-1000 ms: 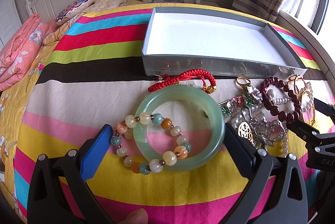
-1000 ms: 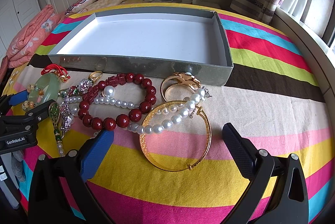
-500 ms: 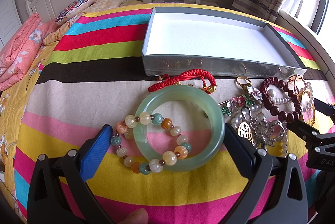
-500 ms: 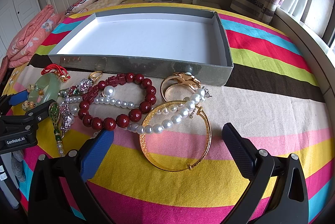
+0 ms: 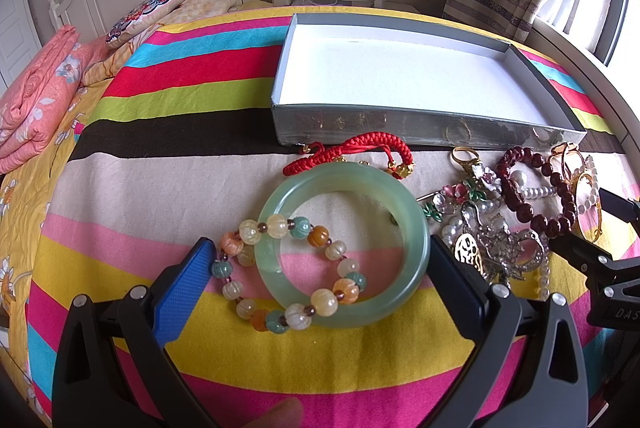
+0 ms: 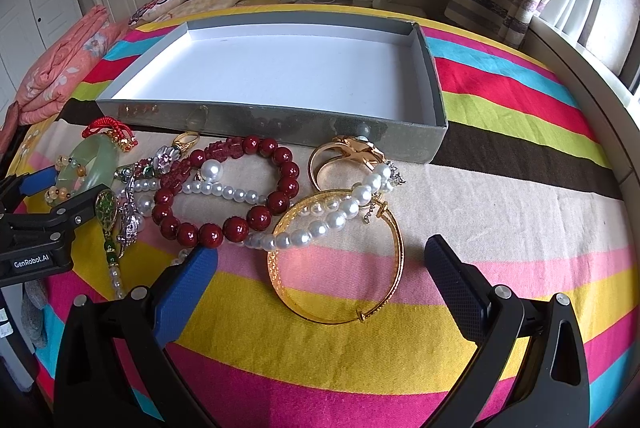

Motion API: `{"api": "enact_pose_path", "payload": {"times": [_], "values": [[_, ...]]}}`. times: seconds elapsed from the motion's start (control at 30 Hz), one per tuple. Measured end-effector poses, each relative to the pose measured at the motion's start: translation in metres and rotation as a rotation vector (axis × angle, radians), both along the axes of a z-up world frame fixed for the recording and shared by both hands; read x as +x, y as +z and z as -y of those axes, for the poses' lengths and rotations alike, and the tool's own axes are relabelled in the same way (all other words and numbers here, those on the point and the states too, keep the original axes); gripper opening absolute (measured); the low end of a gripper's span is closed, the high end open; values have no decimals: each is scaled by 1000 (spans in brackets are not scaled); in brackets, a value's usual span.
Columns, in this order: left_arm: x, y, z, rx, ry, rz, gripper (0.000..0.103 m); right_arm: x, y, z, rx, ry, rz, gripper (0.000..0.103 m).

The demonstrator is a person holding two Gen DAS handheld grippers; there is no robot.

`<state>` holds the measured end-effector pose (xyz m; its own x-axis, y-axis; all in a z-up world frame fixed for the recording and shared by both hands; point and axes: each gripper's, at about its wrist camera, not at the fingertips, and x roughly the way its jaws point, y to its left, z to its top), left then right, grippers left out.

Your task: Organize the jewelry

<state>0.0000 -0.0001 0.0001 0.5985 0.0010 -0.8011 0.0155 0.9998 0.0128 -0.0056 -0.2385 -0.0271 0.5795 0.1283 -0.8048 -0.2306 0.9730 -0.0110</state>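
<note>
1. On the striped bedspread, a shallow grey box with a white inside is seen at 12 o'clock in both views; nothing lies in it.
2. At the centre of the left wrist view, a pale green jade bangle is laid flat, and a multicoloured bead bracelet is draped across its 8 o'clock side.
3. A red cord bracelet is seen at 12 o'clock of the bangle, between it and the box wall.
4. The left gripper is held spread wide, its fingers set either side of the bangle with nothing gripped; the bead bracelet lies just beside the blue finger.
5. In the right wrist view, a gold bangle is seen at the centre, crossed at its 12 o'clock edge by a pearl strand.
6. A dark red bead bracelet is found at 10 o'clock of the gold bangle, and a gold ring-shaped piece at 12 o'clock, close against the box.
7. A tangle of silver and green brooches is seen at 9 o'clock.
8. The right gripper is likewise held released, its fingers flanking the gold bangle without contact.
</note>
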Motion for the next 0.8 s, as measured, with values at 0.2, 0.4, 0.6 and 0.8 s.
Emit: {"api": "enact_pose_path", "payload": {"times": [0.2,0.4,0.6,0.8], "values": [[0,0,0,0,0,0,101,-2,0,1,-5,19,-17,99],[-3,-2,-2,-1,4,-1,101,-10,1,5,-14,74,-54,99],[-15,-1,-2,1,-5,-9,101,-24,1,9,-18,93,-64,99],[-34,-1,-1,4,-20,-10,101,-35,2,9,-27,119,-80,99]]}}
